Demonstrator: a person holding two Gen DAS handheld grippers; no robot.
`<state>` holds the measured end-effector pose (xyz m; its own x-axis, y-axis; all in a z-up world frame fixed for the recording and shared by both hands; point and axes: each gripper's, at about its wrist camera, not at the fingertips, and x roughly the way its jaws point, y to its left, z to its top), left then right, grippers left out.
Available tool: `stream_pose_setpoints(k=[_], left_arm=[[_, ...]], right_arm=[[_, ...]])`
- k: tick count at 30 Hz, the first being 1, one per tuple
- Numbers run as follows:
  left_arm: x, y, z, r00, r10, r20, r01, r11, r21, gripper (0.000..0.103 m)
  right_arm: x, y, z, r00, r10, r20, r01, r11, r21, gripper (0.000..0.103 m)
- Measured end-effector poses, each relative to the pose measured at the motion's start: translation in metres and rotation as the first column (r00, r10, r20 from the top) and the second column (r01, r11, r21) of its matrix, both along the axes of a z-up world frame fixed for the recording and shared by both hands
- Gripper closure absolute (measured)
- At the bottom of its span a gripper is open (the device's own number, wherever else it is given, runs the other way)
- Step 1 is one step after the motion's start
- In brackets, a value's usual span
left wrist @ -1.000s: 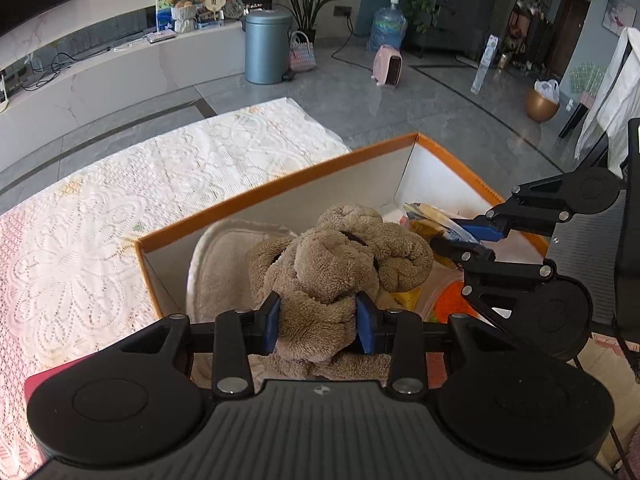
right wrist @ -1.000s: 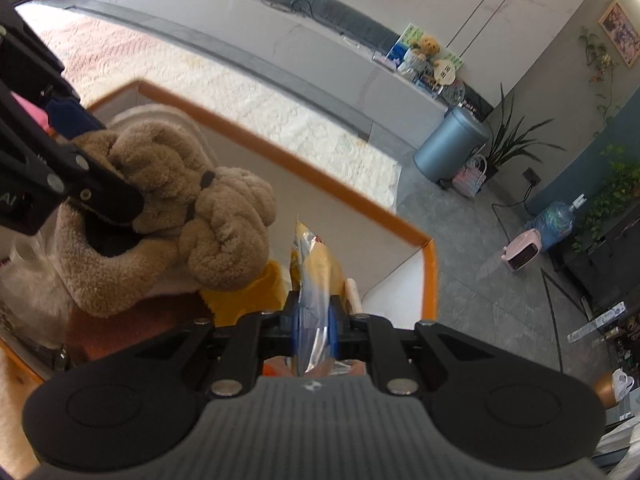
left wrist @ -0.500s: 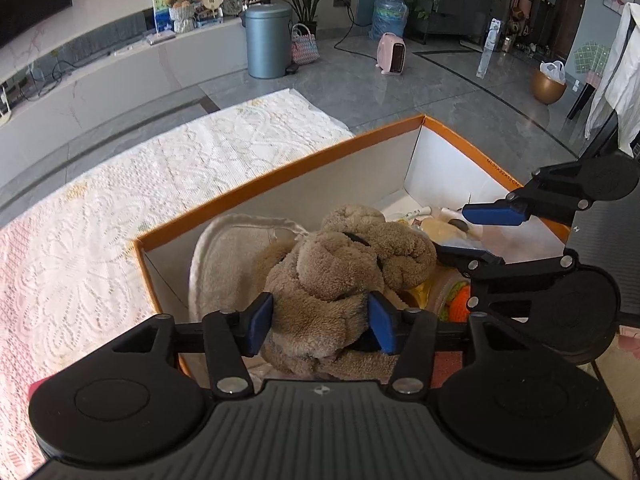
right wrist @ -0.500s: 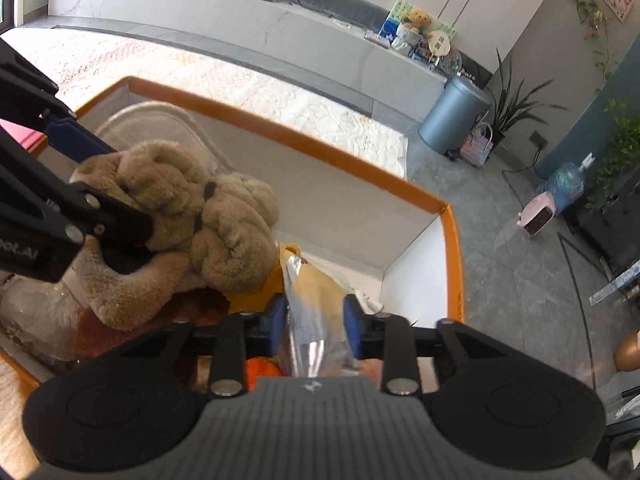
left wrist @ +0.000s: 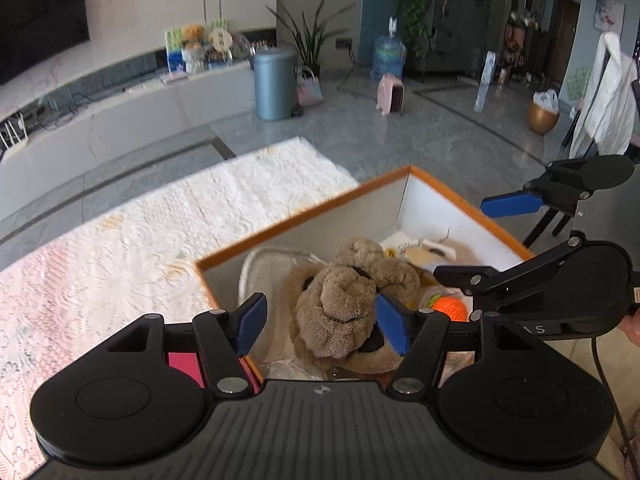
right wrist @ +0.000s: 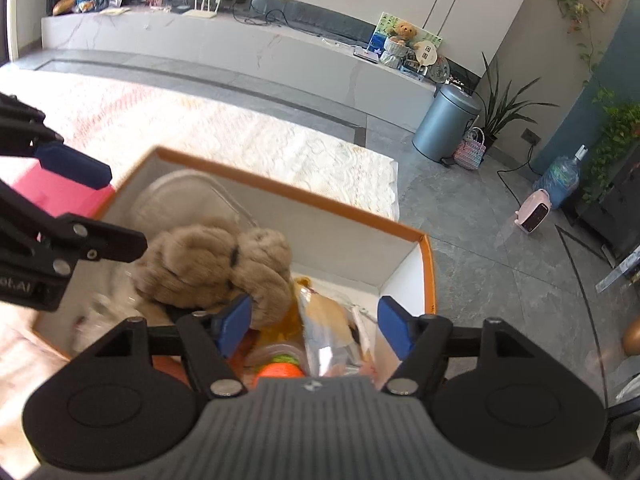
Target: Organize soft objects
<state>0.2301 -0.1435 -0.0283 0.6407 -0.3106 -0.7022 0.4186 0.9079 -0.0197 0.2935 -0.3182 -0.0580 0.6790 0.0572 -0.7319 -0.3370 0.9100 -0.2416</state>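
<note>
Handling: the plush toy (left wrist: 344, 304) looks light and squashy, likely to sag and roll; best pinched across a thick fold of the body, not a loose limb
Look: tan-brown fuzzy pile, lumpy, curled limbs, a dark strap across the head
Place: lying in the orange-rimmed box (left wrist: 304, 216) on top of a pale cushion (left wrist: 264, 268), beside an orange knitted ball (left wrist: 450, 307) and a clear snack packet (right wrist: 324, 320)
Left gripper (left wrist: 322, 322): jaws wide, either side of the toy, gripping nothing
Right gripper (right wrist: 314, 322): jaws wide, empty, above the packet
Surroundings: box next to a white lace cloth (left wrist: 132, 248)
</note>
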Motion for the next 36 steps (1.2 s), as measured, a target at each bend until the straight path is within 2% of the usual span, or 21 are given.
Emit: stream_pose_setpoints(k=[6, 9, 11, 14, 17, 21, 25, 27, 30, 33, 36], left_arm=[[-0.032, 0.025, 0.036, 0.995, 0.041, 0.095, -0.035, 0.998, -0.059, 0.028], [-0.049, 0.039, 0.052, 0.986, 0.073, 0.147, -0.06, 0.994, -0.091, 0.028], [-0.059, 0.047, 0.061, 0.978, 0.096, 0.187, -0.077, 0.992, -0.104, 0.028], [-0.077, 0.06, 0.072, 0.956, 0.137, 0.257, -0.105, 0.985, -0.136, 0.028], [-0.094, 0.068, 0.078, 0.923, 0.184, 0.337, -0.146, 0.98, -0.135, 0.029], [-0.112, 0.08, 0.079, 0.887, 0.247, 0.391, -0.199, 0.967, -0.159, 0.028], [-0.129, 0.086, 0.072, 0.847, 0.293, 0.443, -0.25, 0.956, -0.155, 0.028], [-0.14, 0.09, 0.065, 0.819, 0.326, 0.471, -0.288, 0.945, -0.154, 0.023], [-0.154, 0.098, 0.051, 0.793, 0.338, 0.507, -0.316, 0.94, -0.133, 0.022], [-0.168, 0.111, 0.036, 0.771, 0.355, 0.529, -0.347, 0.93, -0.118, 0.013], [-0.181, 0.123, 0.021, 0.744, 0.4, 0.536, -0.417, 0.904, -0.096, 0.012]], right_arm=[[-0.026, 0.02, 0.037, 1.0, -0.015, -0.007, 0.015, 0.999, 0.049, 0.031], [-0.042, 0.03, 0.056, 1.0, -0.018, 0.002, 0.018, 0.996, 0.091, 0.018], [-0.054, 0.035, 0.068, 1.0, -0.013, 0.023, 0.011, 0.993, 0.115, 0.017], [-0.073, 0.044, 0.084, 0.999, -0.01, 0.053, 0.002, 0.988, 0.155, 0.014], [-0.097, 0.05, 0.098, 0.996, -0.013, 0.091, -0.005, 0.979, 0.202, 0.013], [-0.125, 0.06, 0.108, 0.986, -0.041, 0.165, -0.001, 0.969, 0.245, 0.012], [-0.158, 0.075, 0.106, 0.96, -0.073, 0.271, 0.005, 0.97, 0.244, 0.01], [-0.174, 0.082, 0.1, 0.947, -0.092, 0.309, 0.008, 0.965, 0.261, 0.01], [-0.197, 0.091, 0.087, 0.929, -0.137, 0.344, 0.031, 0.954, 0.298, 0.01], [-0.216, 0.102, 0.071, 0.905, -0.184, 0.383, 0.061, 0.949, 0.31, 0.01], [-0.23, 0.115, 0.054, 0.894, -0.197, 0.402, 0.079, 0.953, 0.291, 0.01]])
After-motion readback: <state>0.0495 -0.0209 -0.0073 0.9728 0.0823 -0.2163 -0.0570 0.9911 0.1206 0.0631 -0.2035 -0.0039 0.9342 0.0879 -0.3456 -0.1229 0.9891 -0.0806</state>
